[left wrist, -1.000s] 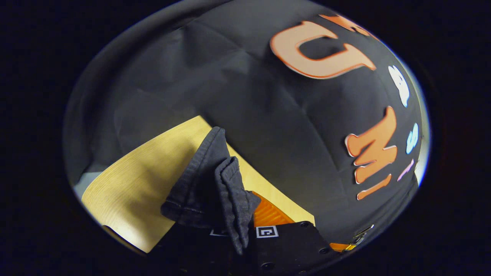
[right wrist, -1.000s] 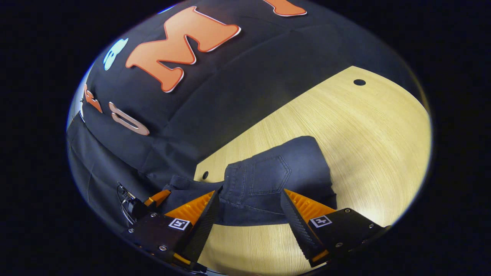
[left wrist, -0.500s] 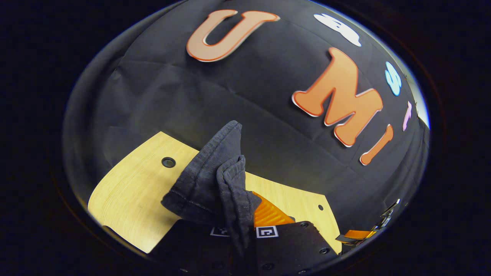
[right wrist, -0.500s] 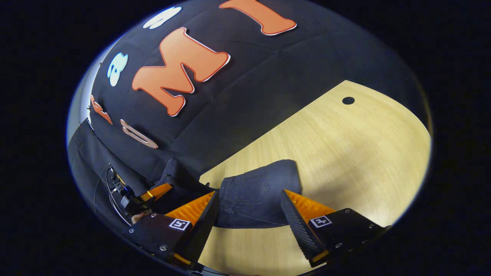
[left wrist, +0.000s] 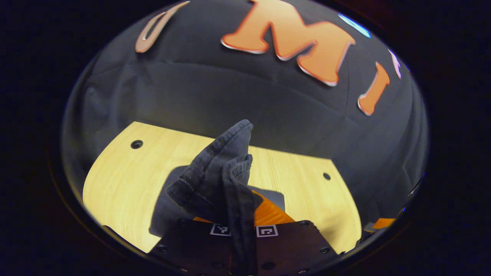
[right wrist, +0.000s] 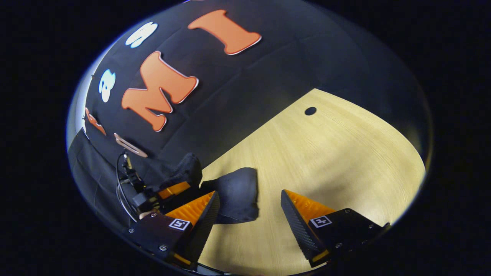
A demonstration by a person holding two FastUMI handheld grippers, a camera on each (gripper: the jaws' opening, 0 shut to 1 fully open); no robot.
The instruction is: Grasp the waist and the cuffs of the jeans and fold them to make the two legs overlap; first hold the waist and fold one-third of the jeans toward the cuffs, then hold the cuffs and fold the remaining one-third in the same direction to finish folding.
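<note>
Dark denim jeans (left wrist: 218,172) rise in a bunched fold straight up out of my left gripper (left wrist: 239,209), which is shut on the fabric; a stitched hem edge shows at the left of the bunch. More of the cloth lies below on the wooden table (left wrist: 126,180). In the right gripper view the jeans (right wrist: 236,193) rest as a small folded bundle on the table, just ahead of the left finger of my right gripper (right wrist: 249,216). That gripper is open and holds nothing. The left gripper (right wrist: 172,189) is also seen at the left of the bundle, with cloth standing above it.
The light wooden table (right wrist: 337,161) has small round holes (left wrist: 136,144) (left wrist: 326,176) (right wrist: 310,111) near its far edge. The black booth wall rises right behind that edge. A cable (right wrist: 122,180) loops beside the left gripper.
My left gripper has swung over the table with the cloth held, so more tabletop now shows beneath it. In the right gripper view the jeans bundle has shrunk and slid left, out from between the open fingers.
</note>
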